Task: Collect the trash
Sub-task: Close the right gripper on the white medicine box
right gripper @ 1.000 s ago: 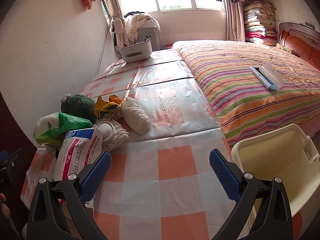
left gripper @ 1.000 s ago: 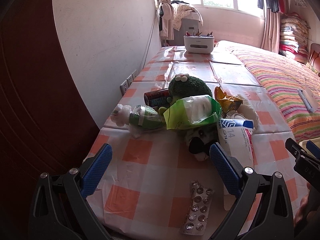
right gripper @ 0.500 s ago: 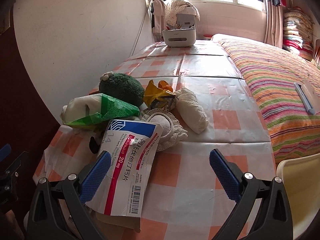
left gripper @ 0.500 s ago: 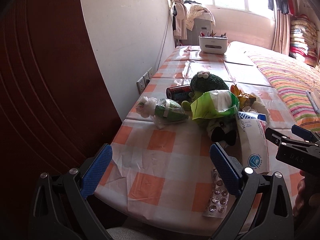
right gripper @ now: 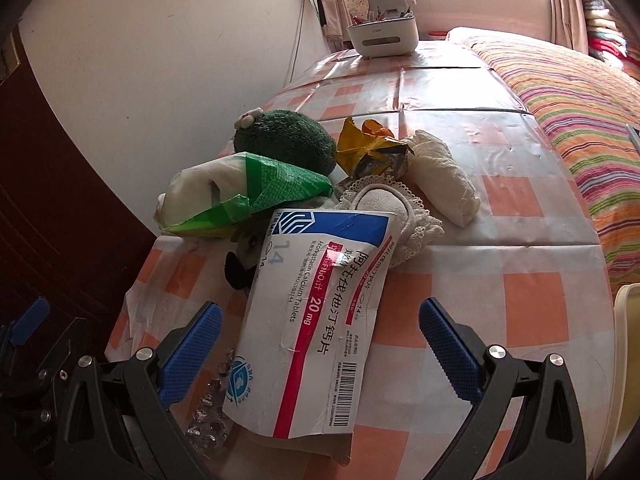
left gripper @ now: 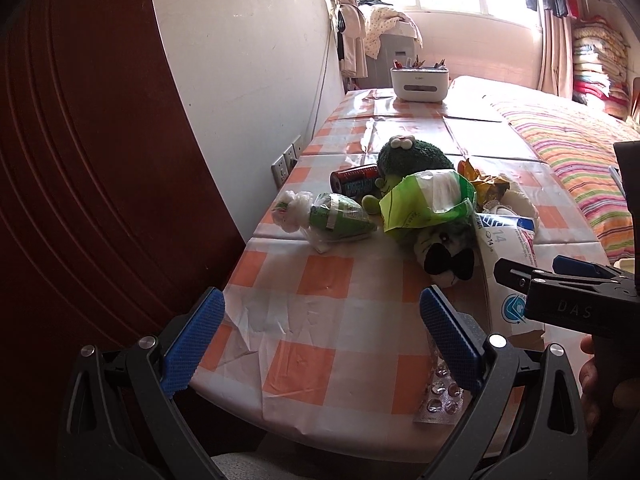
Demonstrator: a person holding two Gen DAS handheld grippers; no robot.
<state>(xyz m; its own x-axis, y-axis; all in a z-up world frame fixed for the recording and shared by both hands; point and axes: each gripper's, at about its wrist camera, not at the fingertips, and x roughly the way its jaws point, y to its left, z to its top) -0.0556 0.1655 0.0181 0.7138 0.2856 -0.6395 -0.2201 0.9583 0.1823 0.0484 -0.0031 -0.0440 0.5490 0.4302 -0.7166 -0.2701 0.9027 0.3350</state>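
1. Worktop [left gripper: 328, 284]: I see an orange-and-white checked cloth, the wall along its left side, a striped bed [right gripper: 576, 92] along its right.

2. My left gripper [left gripper: 322, 338]: fingers spread wide, nothing between them, hovering over the bare near corner of the cloth.

3. My right gripper [right gripper: 320, 346]: fingers spread wide, holding nothing, poised over the lower end of the medicine box. It shows from the side in the left view [left gripper: 560, 280].

4. Medicine box [right gripper: 316, 320]: flattened white carton with blue corner and red stripe, marked "20 mg", lying at the near edge of the heap.

5. Blister pack [left gripper: 440, 396]: emptied foil strip, flat on the cloth near the front edge, just beside the box and partly under my left gripper's right finger.

6. Green-and-white plastic bag [right gripper: 240, 196]: crumpled, resting on top of the heap, touching the box's far end.

7. Knotted clear bag with green contents [left gripper: 332, 220]: left of the heap, slightly apart.

8. Dark can [left gripper: 354, 179]: on its side, behind the knotted bag.

9. Yellow wrapper [right gripper: 368, 148]: crumpled, behind the box.

10. Green plush toy [right gripper: 284, 140]; white cloth roll [right gripper: 444, 176]; lace-edged item [right gripper: 396, 212]: all in the same heap.

11. White caddy [left gripper: 420, 84]: far end of the worktop.

12. Cream bin [right gripper: 626, 360]: rim only, at the right edge.
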